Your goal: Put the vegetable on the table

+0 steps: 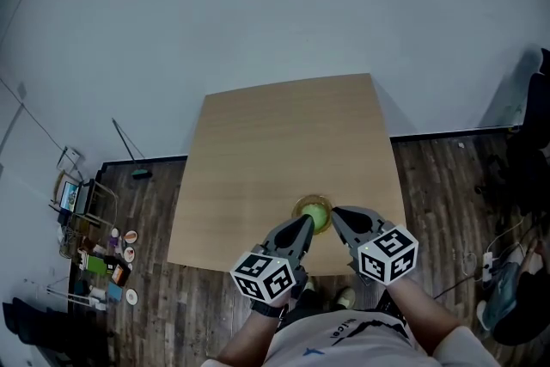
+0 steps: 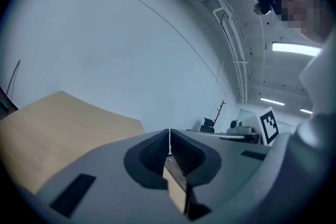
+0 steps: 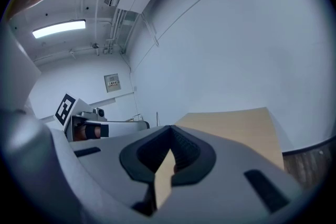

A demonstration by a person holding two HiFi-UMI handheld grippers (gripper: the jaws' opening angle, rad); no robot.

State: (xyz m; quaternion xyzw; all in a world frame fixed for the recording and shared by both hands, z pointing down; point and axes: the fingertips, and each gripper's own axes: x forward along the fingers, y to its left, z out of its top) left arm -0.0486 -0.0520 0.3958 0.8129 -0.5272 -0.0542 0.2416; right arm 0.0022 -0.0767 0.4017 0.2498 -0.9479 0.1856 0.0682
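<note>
Round green vegetable [image 1: 318, 216] sits in small shallow yellowish dish [image 1: 300, 205], on light wooden square table [image 1: 284, 142], close to near edge. Left gripper, grey with marker cube [image 1: 302, 228], just beside dish on its left, tips angled toward vegetable; contact unclear. Right gripper, same grey build [image 1: 342, 217], just beside dish on its right. Left jaws pressed together, tips meeting, nothing between them. Right jaws likewise closed and empty. Dark plank floor [image 1: 430, 176] surrounds table.
</note>
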